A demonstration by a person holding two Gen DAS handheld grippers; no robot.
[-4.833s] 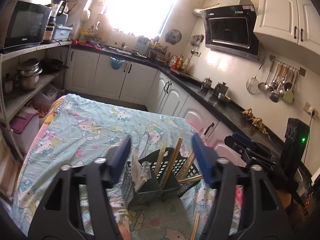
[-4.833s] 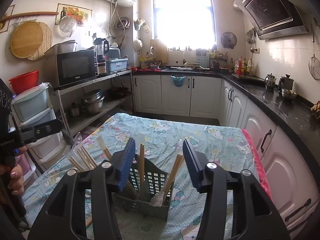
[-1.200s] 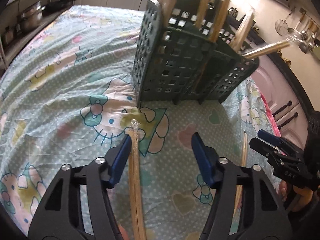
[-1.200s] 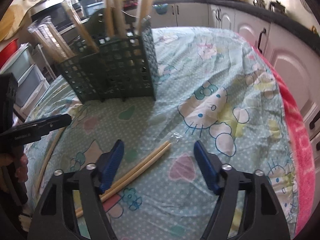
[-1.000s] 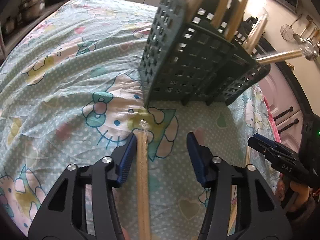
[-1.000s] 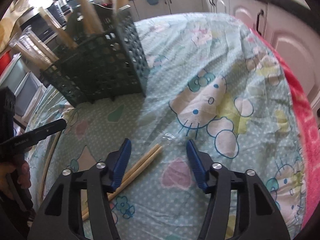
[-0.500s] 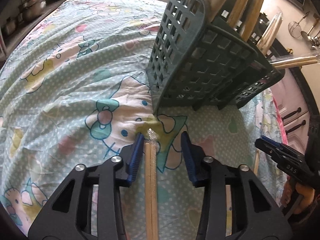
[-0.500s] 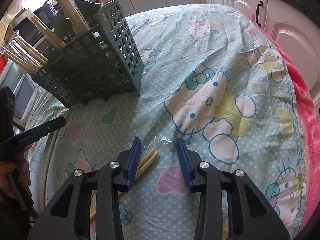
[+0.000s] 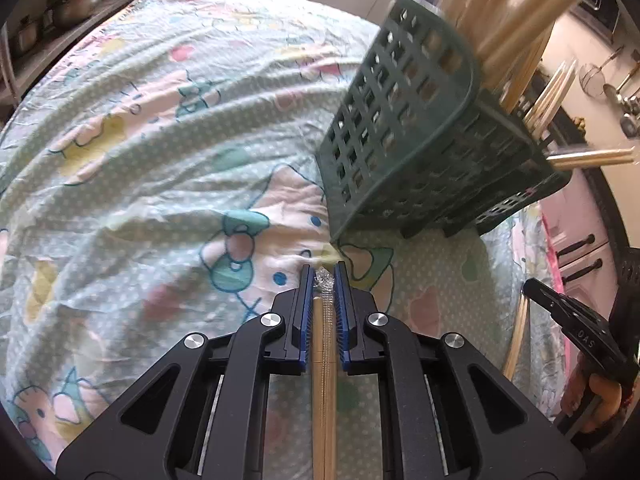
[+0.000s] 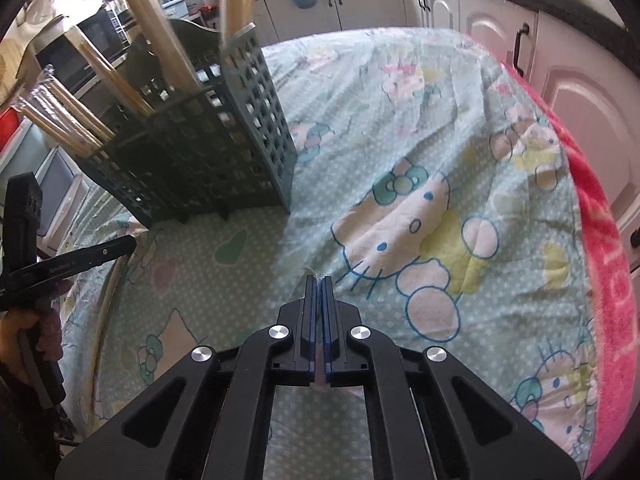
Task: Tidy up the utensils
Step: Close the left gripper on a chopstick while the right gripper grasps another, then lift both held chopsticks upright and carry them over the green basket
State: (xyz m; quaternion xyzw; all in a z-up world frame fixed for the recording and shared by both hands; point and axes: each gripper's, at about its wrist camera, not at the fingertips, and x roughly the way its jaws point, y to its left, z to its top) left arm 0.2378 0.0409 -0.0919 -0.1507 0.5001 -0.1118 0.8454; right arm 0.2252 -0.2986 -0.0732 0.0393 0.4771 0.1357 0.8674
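A cartoon-print cloth [image 9: 120, 152] covers the table; the dark green slotted utensil basket [image 9: 404, 148], bristling with wrapped chopsticks, stands mid-table. Nearer the front edge, the left gripper [image 9: 324, 276] has just closed onto a plastic-sleeved chopstick pair [image 9: 323, 368]. The right gripper [image 10: 319, 280] has just closed, blue pads almost touching; what they pinch is hidden.

Each hand-held tool is matte black plastic. The left gripper [image 9: 324, 276] carries two long fingers [image 9: 305, 312] faced with ribbed blue pads, hinged on angular black links with triangular cut-outs and four round silver screw heads behind the pads. The right gripper [image 10: 319, 280] is built the same way, with blue-edged pads and four silver screws. White lettering marks the side of each tool's black finger where the other camera catches it.
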